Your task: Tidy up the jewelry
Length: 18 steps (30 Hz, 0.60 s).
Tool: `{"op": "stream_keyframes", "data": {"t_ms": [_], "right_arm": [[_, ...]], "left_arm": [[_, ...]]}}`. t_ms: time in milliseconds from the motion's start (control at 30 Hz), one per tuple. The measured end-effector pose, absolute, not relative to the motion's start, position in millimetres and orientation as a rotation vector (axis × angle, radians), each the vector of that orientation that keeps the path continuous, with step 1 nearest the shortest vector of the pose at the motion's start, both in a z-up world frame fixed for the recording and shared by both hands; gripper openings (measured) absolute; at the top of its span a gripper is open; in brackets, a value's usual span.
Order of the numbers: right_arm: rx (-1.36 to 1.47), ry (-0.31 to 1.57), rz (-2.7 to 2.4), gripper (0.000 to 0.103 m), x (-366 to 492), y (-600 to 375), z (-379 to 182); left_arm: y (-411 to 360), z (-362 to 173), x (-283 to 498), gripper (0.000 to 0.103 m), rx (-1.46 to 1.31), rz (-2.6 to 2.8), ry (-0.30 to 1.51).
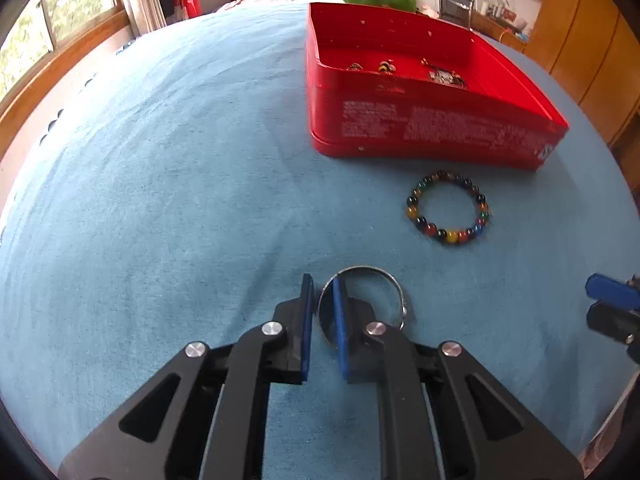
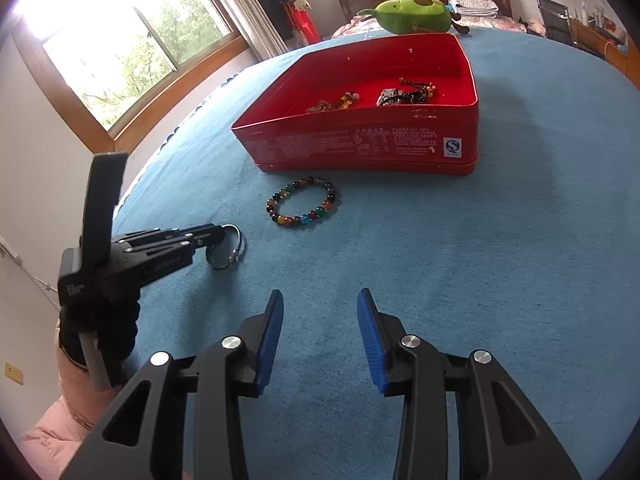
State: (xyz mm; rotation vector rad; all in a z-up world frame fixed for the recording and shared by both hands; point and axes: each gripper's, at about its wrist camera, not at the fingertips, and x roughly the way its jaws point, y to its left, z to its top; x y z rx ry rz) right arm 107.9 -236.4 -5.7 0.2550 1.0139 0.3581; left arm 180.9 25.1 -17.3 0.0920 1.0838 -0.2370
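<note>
L gripper [image 1: 323, 292] clamped on bangle [image 1: 362, 300] rim, likely to carry it to red tin [image 1: 432, 128]. R gripper [image 2: 320, 304] apart, empty, near bead bracelet [image 2: 304, 204].

The small jewelry pieces [image 1: 404, 69] inside the red tin [image 1: 420, 128], upper right of the left view, are too small to identify. The left tongs [image 1: 323, 308] cover part of the silver bangle [image 1: 384, 276].
</note>
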Motion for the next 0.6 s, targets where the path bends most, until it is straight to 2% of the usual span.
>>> {"op": "stream_keyframes", "data": {"t_ms": [33,67,133,600], "right_arm": [[0.255,1.016,0.358,0.038,108.4,-236.5,-6.4],[0.255,1.018,0.356,0.038,109.2,-236.3,-7.2],[0.257,1.023,0.353,0.039,111.8,-236.6,-9.0],[0.271,1.055,0.351,0.039,123.9,-233.3,-21.7]], "left_arm": [[26.4,-15.5,178.6,0.028,0.086,-0.242,1.083],[27.4,-12.7,175.6,0.046,0.076,-0.252,1.078],[27.9,-7.5,169.0,0.054,0.074,-0.270,1.055],[11.5,-17.2,174.2,0.063,0.082,-0.282,1.109]]}}
